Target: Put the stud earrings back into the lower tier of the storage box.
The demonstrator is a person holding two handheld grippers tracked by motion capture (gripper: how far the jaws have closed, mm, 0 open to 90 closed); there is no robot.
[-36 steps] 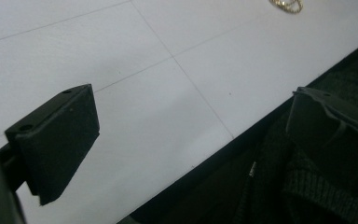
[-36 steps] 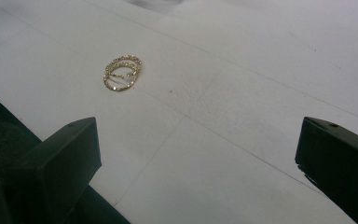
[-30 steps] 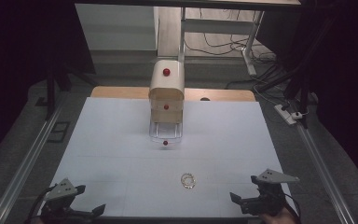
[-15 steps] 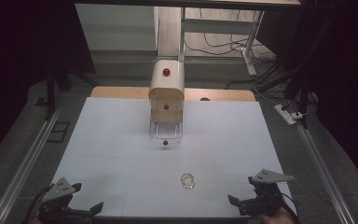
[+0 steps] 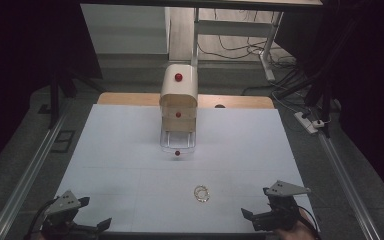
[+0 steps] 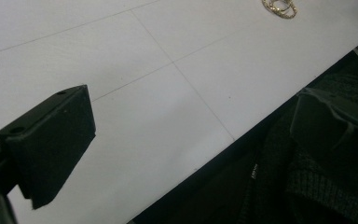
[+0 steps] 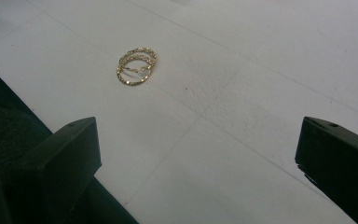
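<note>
One white table (image 5: 130, 150), with one small cream cabinet (image 5: 179, 95) at the far middle: three drawers, three red knobs (image 5: 178, 77), the lowest drawer (image 5: 177, 142) pulled out. Two gold rings (image 7: 136, 66) lying overlapped on the near part of the table, between two grippers and nearer to the right one, touched by neither. Left gripper (image 5: 87, 227) at the near left corner and right gripper (image 5: 260, 220) at the near right corner, both with jaws spread wide and empty.

The white surface (image 5: 105, 150) carries a cream drawer box (image 5: 179, 107) with red knobs at its far middle. 2 gold rings (image 5: 201, 193) lie overlapping near its front edge.
</note>
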